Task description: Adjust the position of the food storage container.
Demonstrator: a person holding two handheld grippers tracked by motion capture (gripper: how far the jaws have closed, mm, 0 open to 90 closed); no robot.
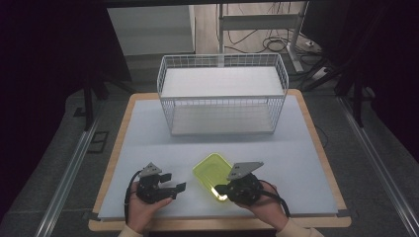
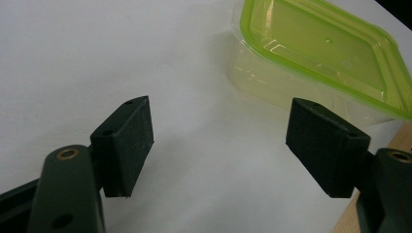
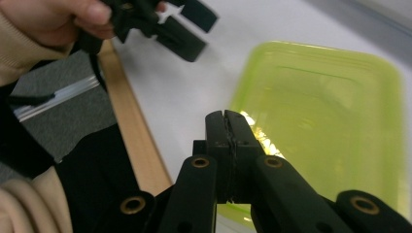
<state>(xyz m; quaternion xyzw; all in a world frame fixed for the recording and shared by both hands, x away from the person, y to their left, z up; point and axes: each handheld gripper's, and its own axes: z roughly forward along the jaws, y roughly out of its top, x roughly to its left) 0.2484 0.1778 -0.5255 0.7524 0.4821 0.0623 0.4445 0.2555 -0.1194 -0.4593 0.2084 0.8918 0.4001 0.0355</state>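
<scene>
While the left gripper (image 1: 174,190) rests low on the white table (image 1: 148,143) at about 7 o'clock in the high view, its jaws stand wide apart with nothing between them; in the left gripper view the two black pads (image 2: 127,145) frame bare table surface, and the yellow-green lidded container (image 2: 320,58) sits beyond them toward 1 o'clock, apart from both pads. The right gripper (image 1: 221,191) sits at about 5 o'clock in the high view, held in the person's right hand (image 1: 264,210), with its tip at the near edge of the container (image 1: 211,172). In the right gripper view its jaws are pressed together, pad against pad, at the container's near rim (image 3: 320,121); whether a thin lip of the rim is pinched between them cannot be told, since the pads meet with no visible gap and the rim runs just behind them. The container lies on the table near its front edge, just right of centre, between the two grippers and closer to the right one, turned so a corner points toward 12 o'clock. A white wire basket (image 1: 222,94) stands at the far side of the table, toward 12 o'clock, well apart from the container and both grippers. The left hand (image 3: 53,22) and its gripper show at 11 o'clock in the right gripper view.
</scene>
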